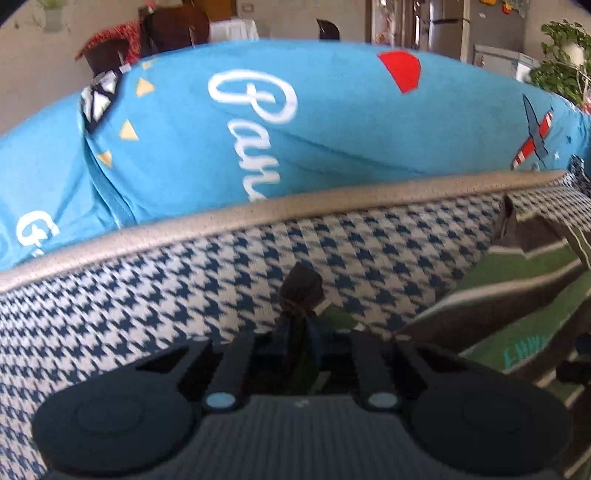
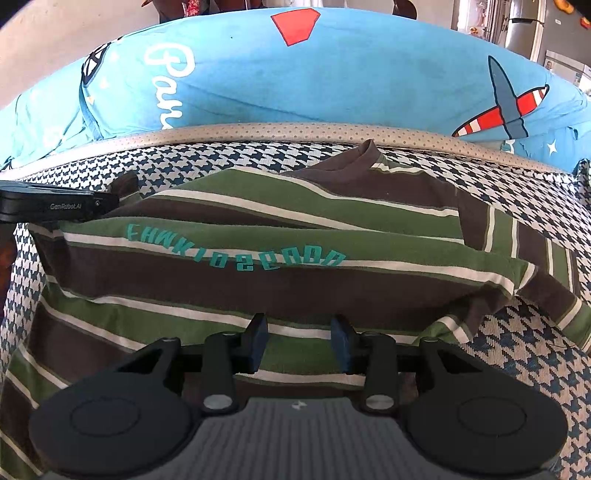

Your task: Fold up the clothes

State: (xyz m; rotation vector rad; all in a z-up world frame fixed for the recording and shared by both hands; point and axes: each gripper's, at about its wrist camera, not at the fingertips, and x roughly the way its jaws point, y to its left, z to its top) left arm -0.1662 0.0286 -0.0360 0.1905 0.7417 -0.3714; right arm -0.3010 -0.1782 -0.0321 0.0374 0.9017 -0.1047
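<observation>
A green, brown and white striped T-shirt (image 2: pixel 295 236) with teal lettering lies spread on the houndstooth sofa seat (image 2: pixel 517 206), collar toward the backrest. In the left wrist view the T-shirt (image 1: pixel 517 280) stretches off to the right. My left gripper (image 1: pixel 303 347) is shut on a brown corner of the shirt that pokes up between its fingers. From the right wrist view the left gripper (image 2: pixel 107 201) reaches in from the left at the shirt's far edge. My right gripper (image 2: pixel 300 339) hovers open over the shirt's near hem, its blue pads (image 2: pixel 258 338) apart with striped fabric showing between them.
A big blue cushion (image 2: pixel 332 74) printed with white script and a plane fills the sofa's back, above a beige piped edge (image 2: pixel 295 131). Behind it are chairs (image 1: pixel 173 29), a fridge (image 1: pixel 447 26) and a potted plant (image 1: pixel 561 62).
</observation>
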